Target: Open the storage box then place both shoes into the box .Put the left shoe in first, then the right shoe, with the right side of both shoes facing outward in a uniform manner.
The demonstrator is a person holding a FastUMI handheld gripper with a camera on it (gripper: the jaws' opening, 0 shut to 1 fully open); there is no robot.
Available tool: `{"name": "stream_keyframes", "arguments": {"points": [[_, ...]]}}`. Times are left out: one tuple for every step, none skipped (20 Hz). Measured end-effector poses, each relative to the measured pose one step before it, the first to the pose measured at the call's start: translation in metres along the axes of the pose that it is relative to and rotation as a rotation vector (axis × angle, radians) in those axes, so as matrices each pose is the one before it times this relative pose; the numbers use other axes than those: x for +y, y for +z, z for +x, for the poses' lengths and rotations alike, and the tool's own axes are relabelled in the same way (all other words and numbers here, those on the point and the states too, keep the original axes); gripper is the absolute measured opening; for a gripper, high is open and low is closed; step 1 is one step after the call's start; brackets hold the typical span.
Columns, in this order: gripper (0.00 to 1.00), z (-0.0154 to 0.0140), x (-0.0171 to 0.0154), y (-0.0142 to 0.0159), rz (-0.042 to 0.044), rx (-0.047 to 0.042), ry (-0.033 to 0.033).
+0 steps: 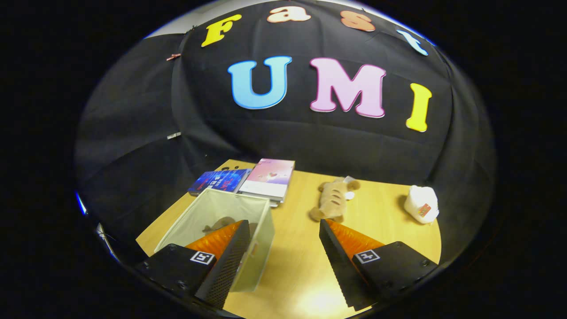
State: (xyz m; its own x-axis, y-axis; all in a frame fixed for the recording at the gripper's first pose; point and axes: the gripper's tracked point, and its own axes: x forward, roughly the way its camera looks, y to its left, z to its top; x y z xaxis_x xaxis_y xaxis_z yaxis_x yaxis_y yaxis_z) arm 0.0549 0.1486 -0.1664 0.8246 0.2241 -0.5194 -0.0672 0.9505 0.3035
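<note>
- The gripper (281, 248) hangs above the pale wooden table (301, 274) with its fingers spread wide and nothing between them but bare tabletop; they grip nothing.
- The pale, translucent fabric storage box (254, 221) stands open just ahead, and the left finger overlaps its near right corner in the gripper view. I cannot tell whether it touches the wall or hangs above it.
- Inside the box, a brownish shape (219, 224) lies on the floor, partly hidden by that finger. It may be a shoe already dropped in, though it is too blurred to be sure.
- A tan plush slipper-like shoe (333, 200) lies on the table just beyond the right finger's tip, its long axis running away from the gripper, tilted slightly rightwards.
- So the next reach looks forward and a little right, then the carry goes left to the box.
- Two books (248, 180) lie behind the box, and a white packet (421, 204) sits far right.
</note>
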Motion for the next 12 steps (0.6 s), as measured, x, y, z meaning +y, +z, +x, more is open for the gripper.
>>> {"name": "stream_keyframes", "arguments": {"points": [[0.98, -0.00616, -0.01628, 0.0065, 0.00216, -0.02428, -0.01983], [0.98, -0.00673, -0.01649, 0.00584, 0.00266, -0.02296, -0.01961], [0.98, -0.00776, -0.01505, 0.00637, 0.00205, -0.02342, -0.01852], [0.98, -0.0065, -0.01523, 0.00576, 0.00154, -0.02068, -0.02051], [0.98, -0.00745, -0.01438, 0.00507, -0.00202, -0.02118, -0.02208], [0.98, -0.00718, -0.01311, 0.00406, -0.00253, -0.01887, -0.01949], [0.98, -0.00636, -0.01105, 0.00389, -0.00257, -0.01884, -0.01681], [0.98, -0.00712, -0.01007, 0.00274, -0.00086, -0.01636, -0.01557], [0.98, -0.00804, -0.00809, 0.00194, 0.0033, -0.014, -0.01221], [0.98, -0.00691, -0.00799, 0.00181, 0.00287, -0.01395, -0.01108], [0.98, -0.00661, -0.00752, 0.00138, -0.00067, -0.01452, -0.01167], [0.98, -0.00697, -0.00661, 0.00026, -0.00177, -0.01287, -0.01074]]}}
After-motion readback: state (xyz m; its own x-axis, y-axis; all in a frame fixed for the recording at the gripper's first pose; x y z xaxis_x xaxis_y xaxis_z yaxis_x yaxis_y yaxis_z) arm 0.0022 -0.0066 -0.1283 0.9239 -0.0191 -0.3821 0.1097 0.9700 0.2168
